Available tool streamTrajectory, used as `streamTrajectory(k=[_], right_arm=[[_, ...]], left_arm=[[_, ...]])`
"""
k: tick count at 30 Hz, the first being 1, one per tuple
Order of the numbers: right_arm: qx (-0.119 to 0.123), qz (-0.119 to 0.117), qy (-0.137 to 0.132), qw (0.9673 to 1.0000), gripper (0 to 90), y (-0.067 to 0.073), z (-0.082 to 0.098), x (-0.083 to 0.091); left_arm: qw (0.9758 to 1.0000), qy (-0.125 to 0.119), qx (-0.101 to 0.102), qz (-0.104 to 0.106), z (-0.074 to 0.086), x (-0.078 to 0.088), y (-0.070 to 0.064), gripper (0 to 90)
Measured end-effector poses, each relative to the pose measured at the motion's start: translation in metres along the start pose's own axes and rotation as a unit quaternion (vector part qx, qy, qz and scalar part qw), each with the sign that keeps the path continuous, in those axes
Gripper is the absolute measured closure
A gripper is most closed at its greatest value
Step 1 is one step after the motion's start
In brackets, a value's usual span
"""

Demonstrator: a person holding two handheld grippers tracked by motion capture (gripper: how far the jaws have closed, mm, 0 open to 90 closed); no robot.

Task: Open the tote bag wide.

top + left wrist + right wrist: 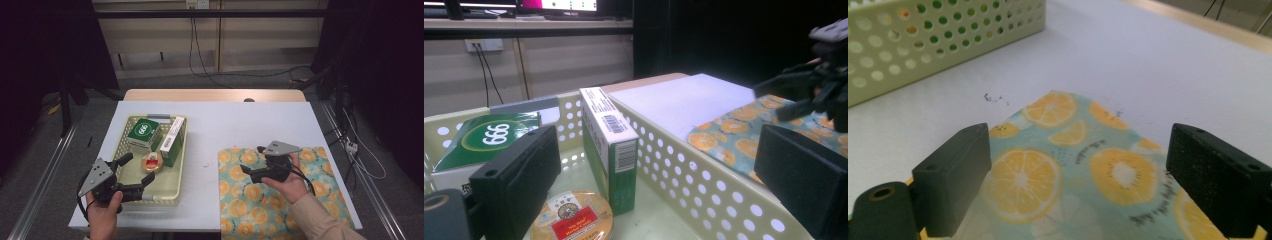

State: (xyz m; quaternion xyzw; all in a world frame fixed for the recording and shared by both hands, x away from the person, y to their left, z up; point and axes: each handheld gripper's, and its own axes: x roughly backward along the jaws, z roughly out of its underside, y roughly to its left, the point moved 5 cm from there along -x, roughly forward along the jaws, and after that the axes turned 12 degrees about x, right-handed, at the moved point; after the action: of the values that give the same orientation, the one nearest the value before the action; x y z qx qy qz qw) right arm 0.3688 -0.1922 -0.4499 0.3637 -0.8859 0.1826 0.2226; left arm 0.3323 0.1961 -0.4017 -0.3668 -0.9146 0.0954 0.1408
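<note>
In the high view, a white sheet is covering the bench, whose wooden edge is showing at the far side; beyond it a pale wall panel with hanging cables is standing between dark curtains. One perforated yellow basket is sitting on the left, holding three things: a green box, a tall green-and-white carton and a round tin. One fruit-print cloth is lying on the right. The left gripper is hovering over the basket's near end, jaws spread wide, just beside the tin. The right gripper is hanging over the cloth, pointing left, jaws apart.

In the left gripper view, the left gripper is straddling the basket's right wall, one jaw inside by the tin and one outside.

In the right gripper view, the right gripper is gaping open and empty above the cloth's corner, with the basket sitting well apart.
</note>
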Motion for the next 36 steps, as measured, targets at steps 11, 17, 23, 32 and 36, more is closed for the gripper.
streamTrajectory(k=[11, 17, 23, 32, 36], right_arm=[[0.007, -0.066, 0.044, 0.9969, 12.3, 0.039, 0.0, -0.054], [0.013, -0.081, 0.059, 0.9949, 12.9, 0.052, 0.0, -0.067], [0.031, -0.087, 0.079, 0.9926, 23.0, 0.057, 0.0, -0.072], [0.045, -0.091, 0.094, 0.9903, 42.9, 0.06, -0.003, -0.072], [0.032, -0.084, 0.091, 0.9918, 61.1, 0.053, -0.002, -0.07]], left_arm=[[1.0, 0.007, -0.005, 0.004, 0.001, -0.002, -0.002, 4.4], [1.0, 0.008, -0.003, 0.003, 0.002, -0.002, -0.001, 4.4], [0.9999, 0.009, -0.004, 0.003, 0.002, -0.003, -0.002, 4.4], [0.9999, 0.012, -0.007, 0.005, 0.002, -0.004, -0.003, 4.4], [0.9999, 0.009, -0.007, 0.005, 0.001, -0.002, -0.004, 4.4]])
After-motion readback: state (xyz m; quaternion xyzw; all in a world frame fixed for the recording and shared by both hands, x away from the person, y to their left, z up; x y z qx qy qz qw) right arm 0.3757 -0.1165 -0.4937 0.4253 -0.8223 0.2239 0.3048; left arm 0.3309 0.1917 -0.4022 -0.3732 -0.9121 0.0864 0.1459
